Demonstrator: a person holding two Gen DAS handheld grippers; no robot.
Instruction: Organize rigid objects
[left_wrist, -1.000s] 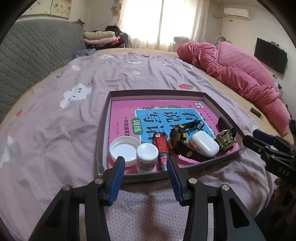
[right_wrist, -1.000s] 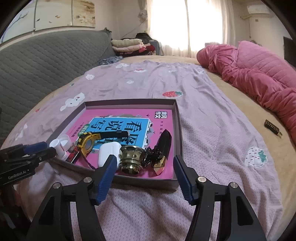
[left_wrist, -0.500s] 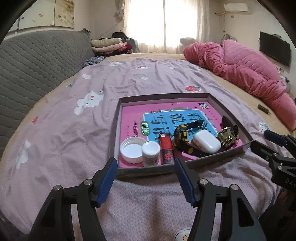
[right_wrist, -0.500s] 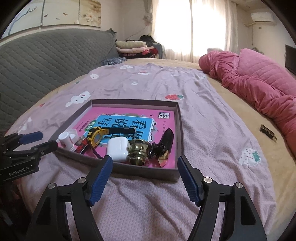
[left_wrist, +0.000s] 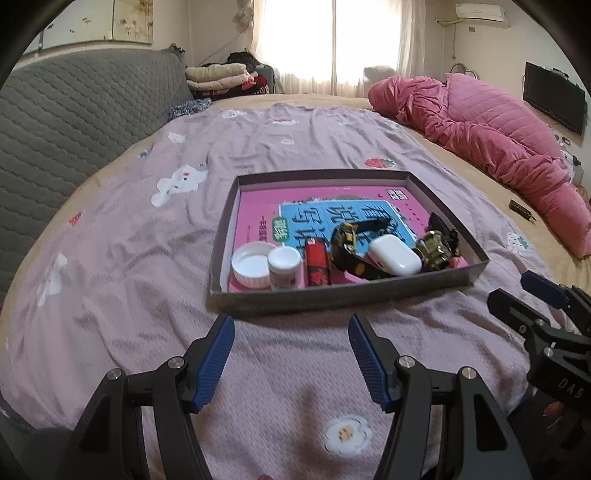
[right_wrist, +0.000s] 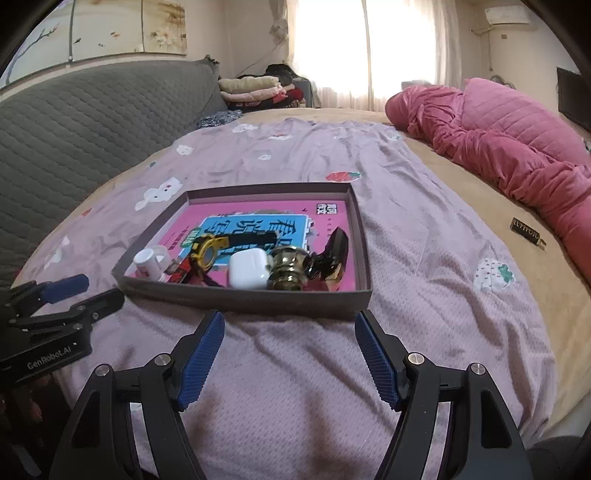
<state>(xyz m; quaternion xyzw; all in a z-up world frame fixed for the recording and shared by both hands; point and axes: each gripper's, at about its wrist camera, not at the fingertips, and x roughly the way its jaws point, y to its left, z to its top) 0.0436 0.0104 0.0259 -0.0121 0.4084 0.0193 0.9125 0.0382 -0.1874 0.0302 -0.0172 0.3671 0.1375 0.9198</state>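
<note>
Your left gripper (left_wrist: 291, 328) hangs over the lilac bedsheet (left_wrist: 129, 240) with its jaws spread wide and nothing between them; the near wall of the shallow grey box (left_wrist: 369, 293) sits just beyond the blue fingertips (left_wrist: 216, 345), toward 12 o'clock. Your right gripper (right_wrist: 290, 325) is the same: jaws spread, empty, with the box's near wall (right_wrist: 240, 299) just past its tips. In the left view your right gripper (left_wrist: 535, 310) shows at 3 o'clock; in the right view your left gripper (right_wrist: 62, 295) lies at 9 o'clock, off the box's left corner.

Everything small is gathered along the near edge of the box, on top of a pink book (left_wrist: 258, 218) that lines its floor. From the left view, going 9 to 3 o'clock: a white lid (left_wrist: 249, 264) lying open side up, a small white jar (left_wrist: 284, 267) touching it, a red lighter (left_wrist: 317, 264), a black and yellow watch (left_wrist: 347, 245), a white earbud case (left_wrist: 395, 254) resting against the watch strap, and a brassy round ornament (left_wrist: 436, 249) beside a black clip (left_wrist: 439, 223) at the right wall.

Outside the box, a small dark bar (right_wrist: 524, 230) lies on the tan blanket near the pink quilt (right_wrist: 517, 147), at 2 o'clock in the right view, well apart from the box.
</note>
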